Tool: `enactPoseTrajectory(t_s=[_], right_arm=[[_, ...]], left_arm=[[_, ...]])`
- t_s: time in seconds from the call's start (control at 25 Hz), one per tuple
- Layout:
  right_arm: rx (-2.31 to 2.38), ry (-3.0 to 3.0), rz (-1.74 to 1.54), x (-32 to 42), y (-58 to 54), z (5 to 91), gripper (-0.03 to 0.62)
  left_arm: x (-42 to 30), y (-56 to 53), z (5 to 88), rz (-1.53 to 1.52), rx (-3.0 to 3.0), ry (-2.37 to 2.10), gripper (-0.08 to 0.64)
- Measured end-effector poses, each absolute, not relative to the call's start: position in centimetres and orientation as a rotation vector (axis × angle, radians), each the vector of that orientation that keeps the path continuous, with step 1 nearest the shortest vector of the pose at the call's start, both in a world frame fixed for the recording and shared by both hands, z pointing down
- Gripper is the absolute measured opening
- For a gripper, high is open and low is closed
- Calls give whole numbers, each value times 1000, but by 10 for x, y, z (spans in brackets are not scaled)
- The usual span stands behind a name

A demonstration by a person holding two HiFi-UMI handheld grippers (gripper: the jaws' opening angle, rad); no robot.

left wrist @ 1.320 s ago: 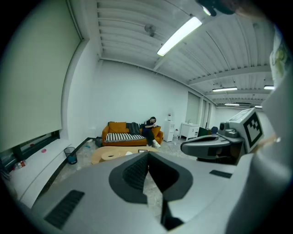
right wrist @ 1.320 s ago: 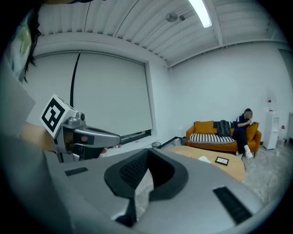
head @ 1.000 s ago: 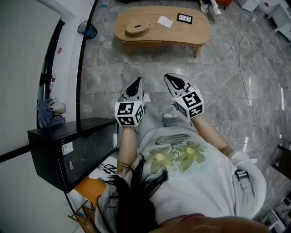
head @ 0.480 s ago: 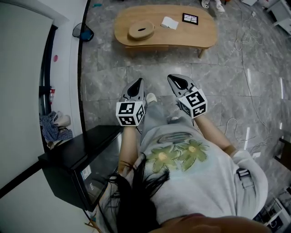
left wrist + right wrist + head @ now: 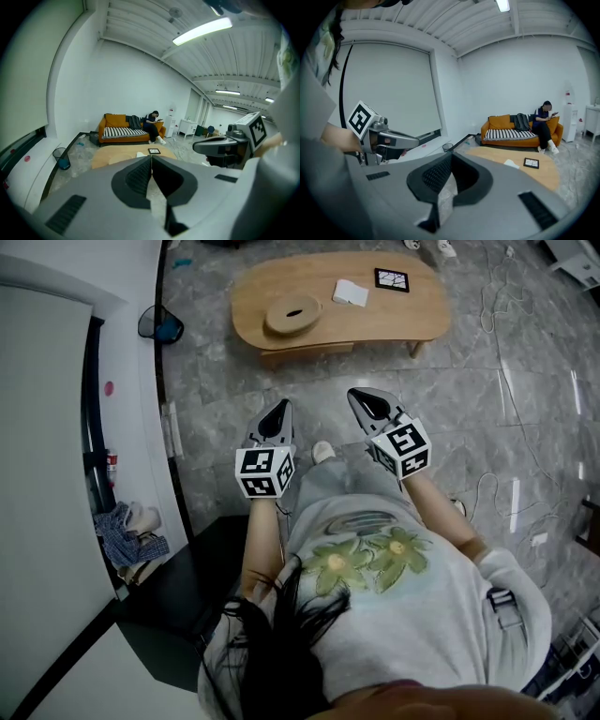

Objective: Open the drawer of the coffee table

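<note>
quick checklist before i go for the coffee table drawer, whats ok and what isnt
1. left gripper free of any load: ok, jaws together with nothing between them.
2. right gripper free of any load: ok, jaws together, nothing held.
3. jaws ready to take a handle: not ok, both are shut.
4. coffee table within reach: not ok, a stretch of floor lies between it and both grippers.
5. drawer front found: cannot tell, only a panel under the table's near edge shows, and no handle can be made out.
</note>
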State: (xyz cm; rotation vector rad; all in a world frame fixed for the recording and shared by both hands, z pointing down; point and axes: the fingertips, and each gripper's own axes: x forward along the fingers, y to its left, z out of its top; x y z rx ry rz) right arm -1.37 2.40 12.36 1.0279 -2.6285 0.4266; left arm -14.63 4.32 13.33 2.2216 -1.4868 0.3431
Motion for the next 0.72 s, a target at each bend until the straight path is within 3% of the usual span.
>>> enactPoseTrajectory(t_s=[0.72], right_arm=[[1070,-2552,443,-5,-40,186,8]], left_arm=[[-168,-18,211,441,2180,-1474,20]])
